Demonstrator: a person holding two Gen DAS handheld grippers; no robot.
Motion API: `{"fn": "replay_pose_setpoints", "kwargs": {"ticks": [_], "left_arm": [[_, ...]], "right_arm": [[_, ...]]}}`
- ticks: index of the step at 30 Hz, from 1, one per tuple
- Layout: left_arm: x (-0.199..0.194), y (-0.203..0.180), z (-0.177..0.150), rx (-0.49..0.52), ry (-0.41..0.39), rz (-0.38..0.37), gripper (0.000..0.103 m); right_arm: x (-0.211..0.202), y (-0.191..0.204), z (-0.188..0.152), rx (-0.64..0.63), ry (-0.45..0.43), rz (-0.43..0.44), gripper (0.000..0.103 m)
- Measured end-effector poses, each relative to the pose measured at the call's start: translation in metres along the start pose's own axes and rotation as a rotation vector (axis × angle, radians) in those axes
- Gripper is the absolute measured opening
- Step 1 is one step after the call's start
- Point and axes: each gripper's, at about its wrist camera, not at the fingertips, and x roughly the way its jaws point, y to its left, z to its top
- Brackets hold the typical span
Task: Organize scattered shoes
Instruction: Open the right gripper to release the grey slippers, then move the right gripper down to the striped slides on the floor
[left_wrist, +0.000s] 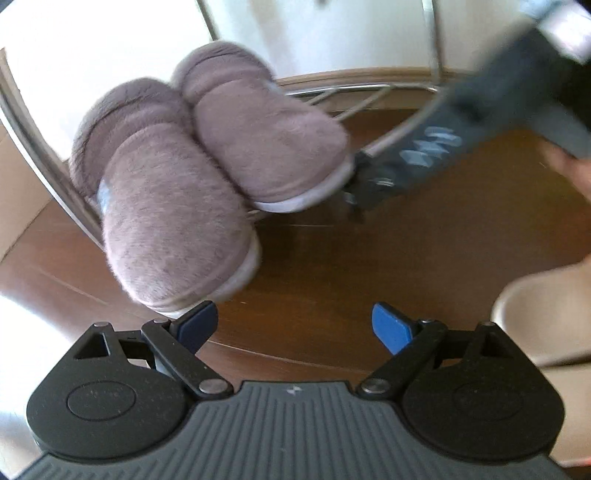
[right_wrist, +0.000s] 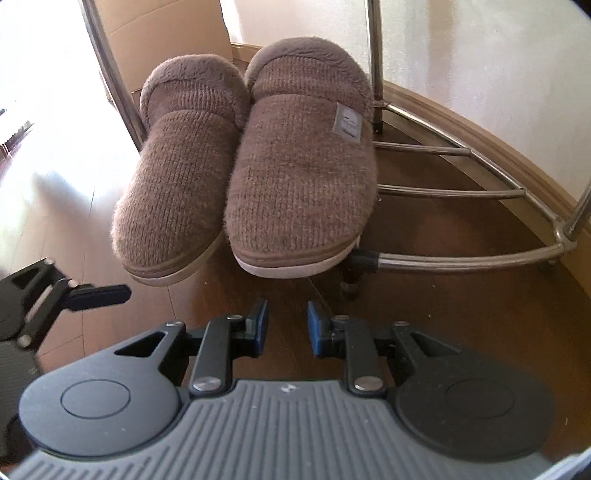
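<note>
Two fuzzy brown slippers sit side by side on the lowest tier of a chrome shoe rack (right_wrist: 450, 192), toes hanging over its front bar. The left slipper (right_wrist: 177, 177) (left_wrist: 173, 221) leans against the right slipper (right_wrist: 299, 177) (left_wrist: 266, 140). My left gripper (left_wrist: 295, 326) is wide open over bare floor, its left pad (left_wrist: 199, 325) just under the near slipper's toe. My right gripper (right_wrist: 287, 328) hovers in front of the right slipper's toe, pads a narrow gap apart with nothing between them. It shows blurred in the left wrist view (left_wrist: 354, 199).
A beige slide sandal (left_wrist: 546, 317) lies on the dark wooden floor at the right. A cardboard box (right_wrist: 162, 33) stands behind the rack's left post, and a white wall with a baseboard (right_wrist: 498, 140) closes the back. A hand (left_wrist: 569, 166) holds the right gripper.
</note>
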Motion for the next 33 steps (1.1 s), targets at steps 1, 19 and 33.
{"fn": "replay_pose_setpoints", "kwargs": {"ticks": [1,19,33], "left_arm": [[0.003,0.005,0.005,-0.03,0.006,-0.002,0.091],[-0.042,0.005,0.035,-0.236,0.011,0.12,0.092],[-0.12,-0.004,0.076,-0.303,0.006,0.17,0.094]], "right_arm": [[-0.002,-0.003,-0.001,0.005,-0.003,-0.003,0.021],[-0.069,-0.04,-0.031,0.141,-0.1,-0.068,0.054],[-0.177,-0.049,-0.029,0.133,-0.271,-0.125,0.069]]}}
